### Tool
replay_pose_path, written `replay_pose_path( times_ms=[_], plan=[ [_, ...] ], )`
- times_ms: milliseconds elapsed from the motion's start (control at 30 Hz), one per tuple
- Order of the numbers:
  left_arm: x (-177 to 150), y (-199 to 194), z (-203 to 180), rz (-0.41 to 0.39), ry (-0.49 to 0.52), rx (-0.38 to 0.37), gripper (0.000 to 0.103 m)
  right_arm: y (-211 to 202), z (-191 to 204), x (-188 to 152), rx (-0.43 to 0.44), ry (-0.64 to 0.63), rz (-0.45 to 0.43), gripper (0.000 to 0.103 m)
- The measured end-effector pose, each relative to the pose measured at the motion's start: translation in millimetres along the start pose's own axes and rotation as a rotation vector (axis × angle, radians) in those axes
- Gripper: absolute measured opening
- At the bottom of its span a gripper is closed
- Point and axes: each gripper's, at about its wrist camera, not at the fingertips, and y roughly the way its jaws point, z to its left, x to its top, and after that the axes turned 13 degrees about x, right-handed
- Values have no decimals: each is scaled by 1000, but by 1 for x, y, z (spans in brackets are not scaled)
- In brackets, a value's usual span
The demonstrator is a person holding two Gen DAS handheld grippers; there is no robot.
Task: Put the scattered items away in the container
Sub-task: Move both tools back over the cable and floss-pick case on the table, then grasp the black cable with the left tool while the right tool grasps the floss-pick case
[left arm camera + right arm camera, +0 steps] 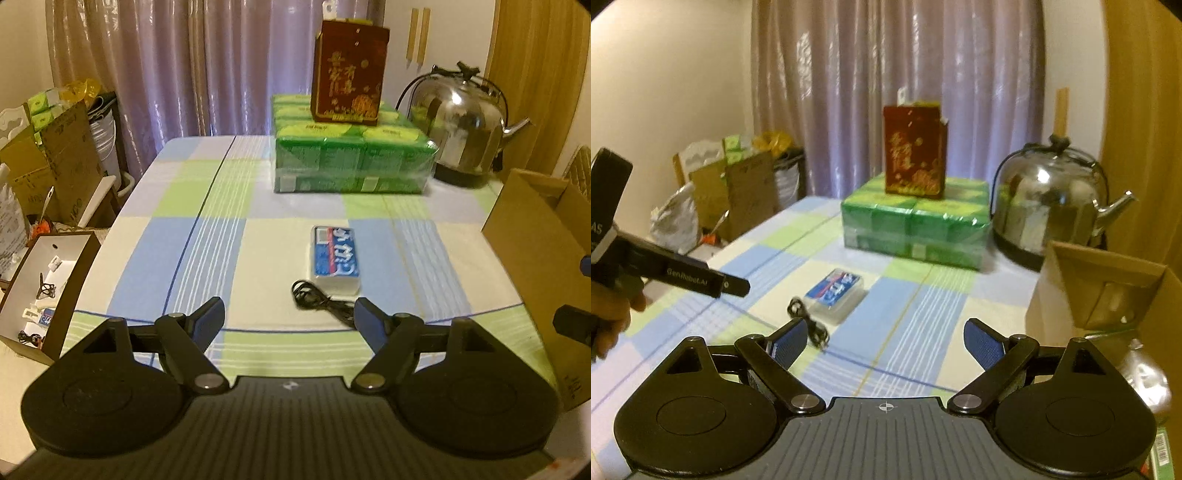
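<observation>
The tissue pack (335,256) lies flat near the middle of the table (184,240), its long axis running from the near edge toward the far one, with the black cable (321,301) bunched against its near end. Both sit just ahead of the left gripper (290,319), slightly toward its right finger, so this gripper seems the nearer; its jaws stand wide and hold nothing. The right gripper (884,341) is also spread wide and empty, and sees the pack and cable ahead to its left. The cardboard box (1108,291) stands open at the table's right edge, just beside the right gripper; its inside is mostly hidden, though something shiny shows near its wall
</observation>
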Motion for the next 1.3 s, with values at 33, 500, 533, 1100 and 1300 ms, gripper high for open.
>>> replay_pose_path(
  times_ms=[33,500,533,1100,1300],
  plan=[
    [-2,3,1,7,7,6,73,4,0,-2,3,-3,13,89],
    [-12,51,-1,128,-97,-58,69,50,-12,-13,43,40,116,89],
    [-12,56,-3,141,-107,-64,66,54,-15,-14,34,46,120,89],
    [-3,96,-45,220,-194,-97,33,112,-57,12,-37,144,118,80],
    [3,107,-54,214,-216,-95,33,110,-69,15,-37,170,100,80]
  ],
)
